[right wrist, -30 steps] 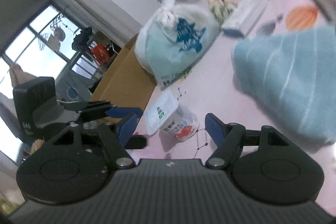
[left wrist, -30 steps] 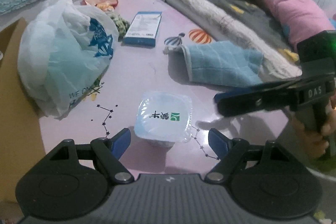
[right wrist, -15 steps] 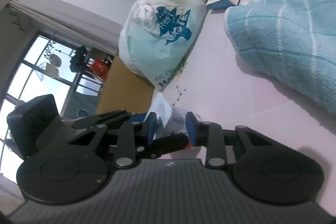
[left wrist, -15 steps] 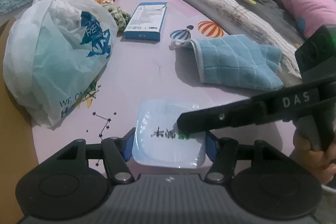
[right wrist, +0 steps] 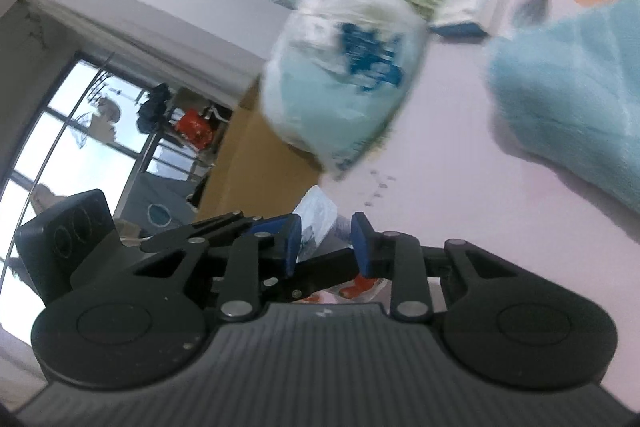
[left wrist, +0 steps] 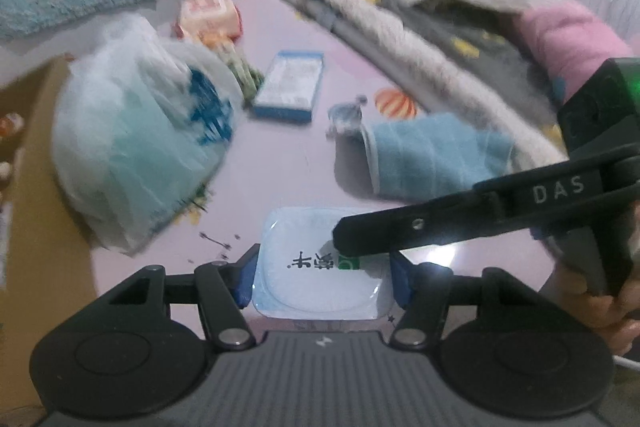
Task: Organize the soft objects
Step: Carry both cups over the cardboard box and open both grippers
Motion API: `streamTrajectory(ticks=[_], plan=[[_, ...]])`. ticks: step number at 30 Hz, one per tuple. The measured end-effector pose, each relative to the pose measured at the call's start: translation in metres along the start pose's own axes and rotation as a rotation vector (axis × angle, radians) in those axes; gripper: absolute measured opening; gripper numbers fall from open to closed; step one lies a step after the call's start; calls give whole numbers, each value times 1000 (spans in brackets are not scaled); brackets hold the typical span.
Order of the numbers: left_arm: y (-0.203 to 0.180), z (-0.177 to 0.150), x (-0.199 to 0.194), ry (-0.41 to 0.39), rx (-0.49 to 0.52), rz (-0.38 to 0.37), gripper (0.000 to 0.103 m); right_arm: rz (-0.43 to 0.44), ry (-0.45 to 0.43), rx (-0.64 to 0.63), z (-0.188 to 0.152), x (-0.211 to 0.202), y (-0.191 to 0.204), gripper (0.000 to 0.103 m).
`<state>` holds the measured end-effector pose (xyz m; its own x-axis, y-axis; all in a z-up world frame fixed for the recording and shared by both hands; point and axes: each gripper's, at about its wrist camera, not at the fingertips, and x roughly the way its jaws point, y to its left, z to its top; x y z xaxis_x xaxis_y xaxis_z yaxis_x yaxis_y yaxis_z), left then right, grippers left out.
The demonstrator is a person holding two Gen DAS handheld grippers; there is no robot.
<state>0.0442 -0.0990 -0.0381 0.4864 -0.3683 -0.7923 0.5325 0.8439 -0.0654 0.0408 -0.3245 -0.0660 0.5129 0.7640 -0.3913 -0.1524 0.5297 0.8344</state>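
Two blue pads of the left gripper [left wrist: 322, 277] press the sides of the yogurt cup [left wrist: 320, 279] at the near edge of the pink table [left wrist: 280, 163]; the right gripper [left wrist: 340, 239] reaches over the cup's foil lid from the right. From the right wrist, the right gripper [right wrist: 326, 241] pinches the lid's raised edge [right wrist: 318, 215], the blue towel [right wrist: 576, 107] lying well apart toward the right.

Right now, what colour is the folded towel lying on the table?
Light blue, with faint paler stripes. The towel shows best in the left wrist view.
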Motion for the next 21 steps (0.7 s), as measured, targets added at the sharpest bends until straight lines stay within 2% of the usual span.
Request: streamTrajectory(ticks=[5,8,12,17,21], plan=[[35,8,-54,-99,-98,24,63,50,7,-117,20,16,59,27],[68,11,-86,-146,-175,46,63,98,31,-186,35,41,99,27],[111,10,-122,-193,-238,117,63,145,85,-259,51,85,148,27],[172,4,-148,-199,-336,189,63,179,178,-288,67,152,199,28],[223,-14,-151,-156,-430,228,63,169,282,-290,71,215,226,29]])
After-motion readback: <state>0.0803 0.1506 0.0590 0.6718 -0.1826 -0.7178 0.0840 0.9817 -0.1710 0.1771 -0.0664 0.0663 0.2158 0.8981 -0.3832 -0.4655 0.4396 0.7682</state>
